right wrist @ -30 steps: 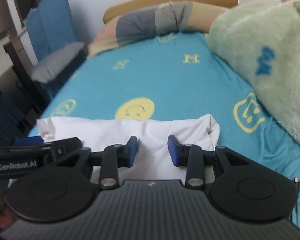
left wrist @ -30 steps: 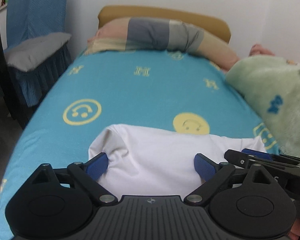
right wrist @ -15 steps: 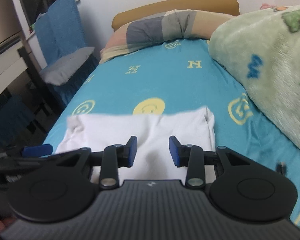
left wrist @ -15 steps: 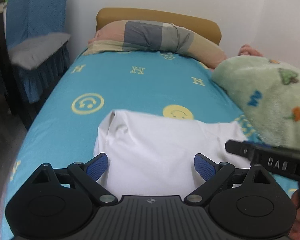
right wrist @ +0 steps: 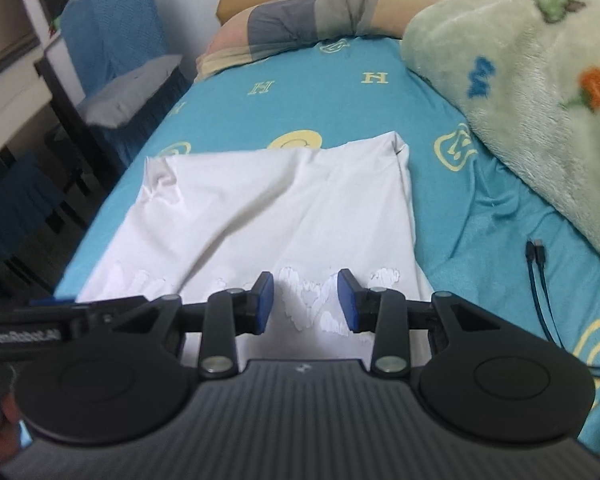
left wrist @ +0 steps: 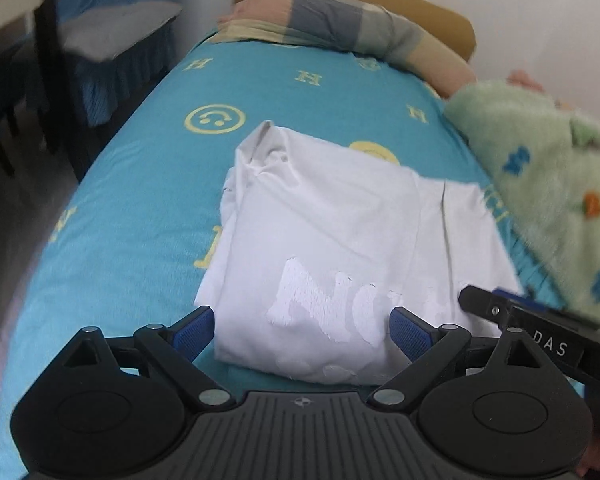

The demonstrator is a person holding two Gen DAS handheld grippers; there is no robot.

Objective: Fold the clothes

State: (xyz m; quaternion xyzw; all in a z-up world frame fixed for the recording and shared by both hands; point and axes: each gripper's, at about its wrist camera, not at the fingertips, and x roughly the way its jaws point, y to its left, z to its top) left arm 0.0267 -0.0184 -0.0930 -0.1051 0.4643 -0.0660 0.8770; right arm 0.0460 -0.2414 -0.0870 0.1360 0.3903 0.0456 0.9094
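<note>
Both tongs are released, the left tongs (left wrist: 302,330) spread wide and the right tongs (right wrist: 306,306) open narrower, each hovering at the near edge of the white shirt (left wrist: 340,240), which lies folded on the blue bed sheet (left wrist: 140,200) gripping nothing. My worry is that the far left corner is bunched up, so another fold from here could trap that lump and come out lopsided. The fluffy green blanket (right wrist: 520,80) crowds the right side, and a dark cable (right wrist: 540,276) lies just beside the shirt.
</note>
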